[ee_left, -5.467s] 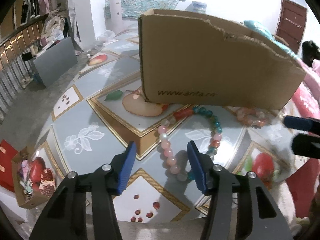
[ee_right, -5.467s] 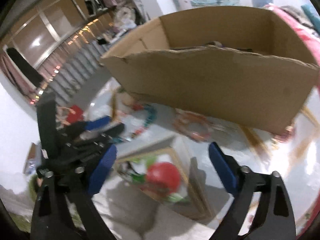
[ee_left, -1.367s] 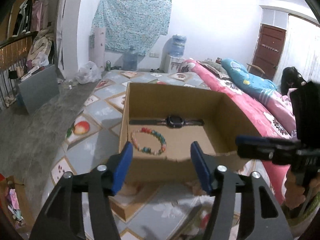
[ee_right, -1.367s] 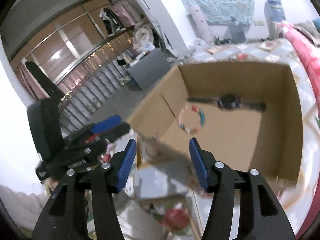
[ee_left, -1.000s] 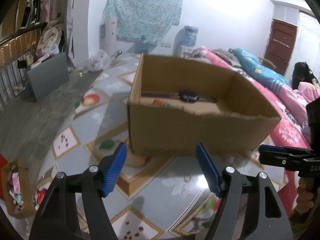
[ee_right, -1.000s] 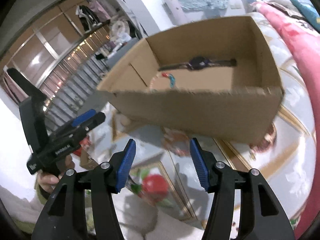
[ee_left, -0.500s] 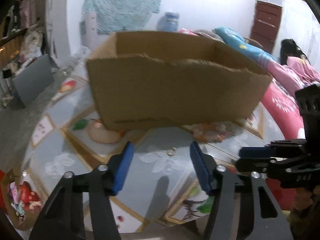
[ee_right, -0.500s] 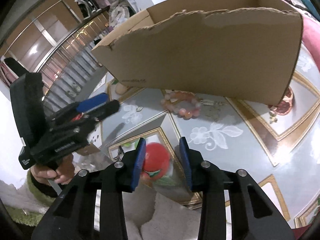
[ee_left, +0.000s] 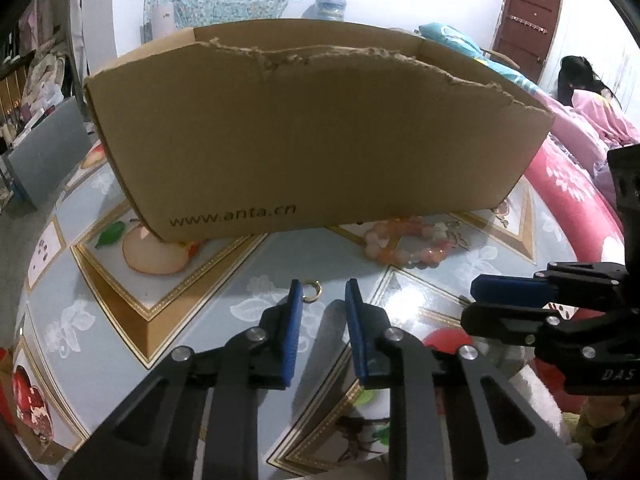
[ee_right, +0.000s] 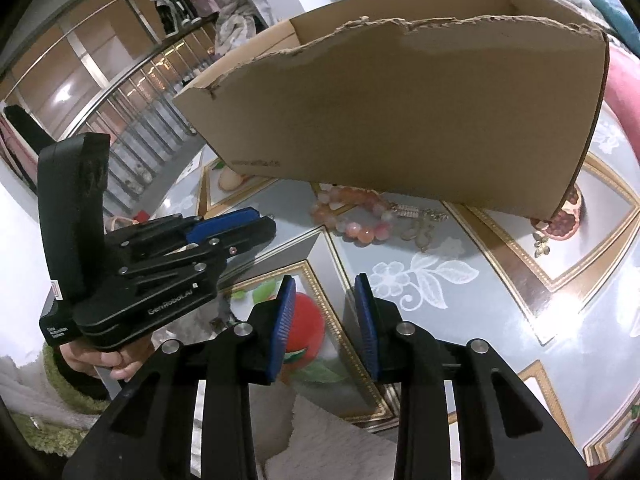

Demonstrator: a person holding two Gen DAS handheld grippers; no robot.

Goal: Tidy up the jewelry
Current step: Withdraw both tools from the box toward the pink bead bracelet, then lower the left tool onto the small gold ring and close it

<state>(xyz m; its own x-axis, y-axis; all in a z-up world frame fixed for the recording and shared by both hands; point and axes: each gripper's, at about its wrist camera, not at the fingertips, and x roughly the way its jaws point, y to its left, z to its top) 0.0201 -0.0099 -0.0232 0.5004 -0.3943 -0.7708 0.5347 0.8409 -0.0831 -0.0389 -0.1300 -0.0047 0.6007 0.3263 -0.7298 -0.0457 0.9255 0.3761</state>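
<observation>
A cardboard box (ee_left: 312, 132) stands on the patterned table; its inside is hidden from both views. A small gold ring (ee_left: 311, 291) lies on the table just ahead of my left gripper (ee_left: 320, 296), which is open with a narrow gap and empty. A pink and orange bead bracelet (ee_left: 404, 240) lies at the foot of the box, also in the right wrist view (ee_right: 352, 212), with a silver chain piece (ee_right: 420, 220) beside it. My right gripper (ee_right: 325, 292) is open and empty, low over the table.
The table (ee_left: 192, 280) has a glossy fruit-and-flower cloth. A small gold earring (ee_right: 540, 245) lies near the box's right corner (ee_right: 576, 184). The left gripper's body (ee_right: 140, 272) is at the left of the right wrist view. A pink bed (ee_left: 572, 184) lies to the right.
Both grippers dropped from above the box to table level in front of it. The left jaws narrowed near the gold ring. The multicoloured bead bracelet from the table now lies in the box.
</observation>
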